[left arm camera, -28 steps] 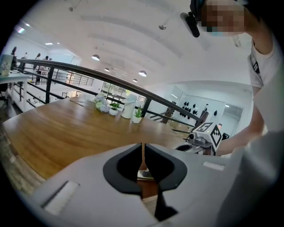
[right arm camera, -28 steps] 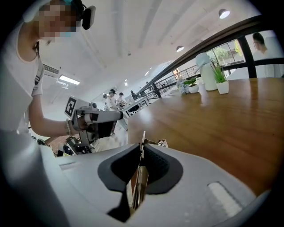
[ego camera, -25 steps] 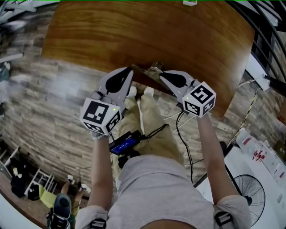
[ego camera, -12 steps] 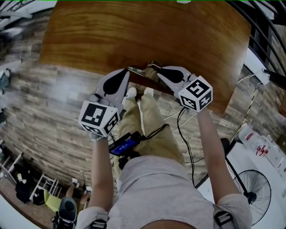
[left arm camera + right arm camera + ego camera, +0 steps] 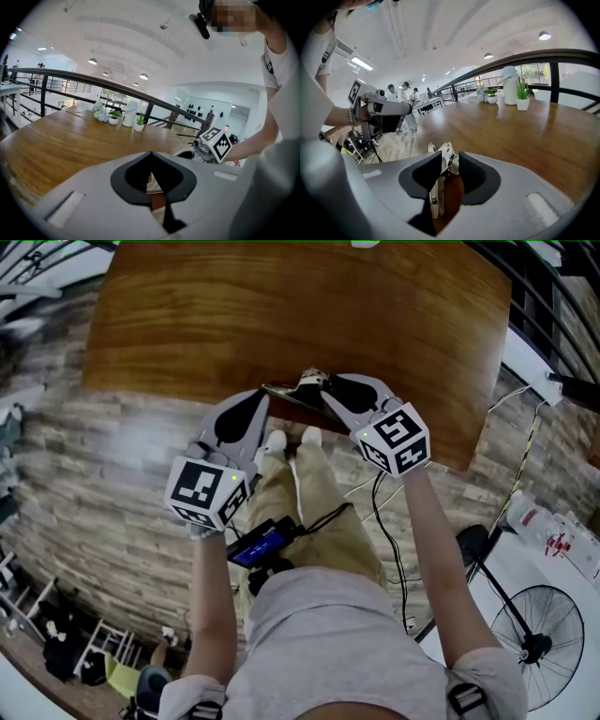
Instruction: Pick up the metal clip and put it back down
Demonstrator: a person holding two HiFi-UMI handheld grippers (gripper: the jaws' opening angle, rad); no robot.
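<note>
The broad brown bench fills the top of the head view. The person stands at its near edge with both arms reaching forward. Compared with a second ago, the right tongs have crept slightly further over that edge and swung in towards the other pair, and their marker cube is now turned a little differently. Their jaws have just been spreading with the clip between them. In the right gripper view its metal sides still look to lie against both pads, so I take them to be grasping it. The left tongs have hardly shifted. They are clenched with their tips meeting and nothing is caught between them. Far down the bench stand a white jug and a few small pot plants, well away from the work. From above, the clip is a pale speck at the near edge of the bench, just in front of the right tongs' tips. It stands on edge with its long axis running along the line of the tongs. Its patterned end pokes out past the pads, pointing away from the person and across the bench, while the other end runs back down between the jaws. I cannot tell whether it rests on the wood or hangs just above it.
</note>
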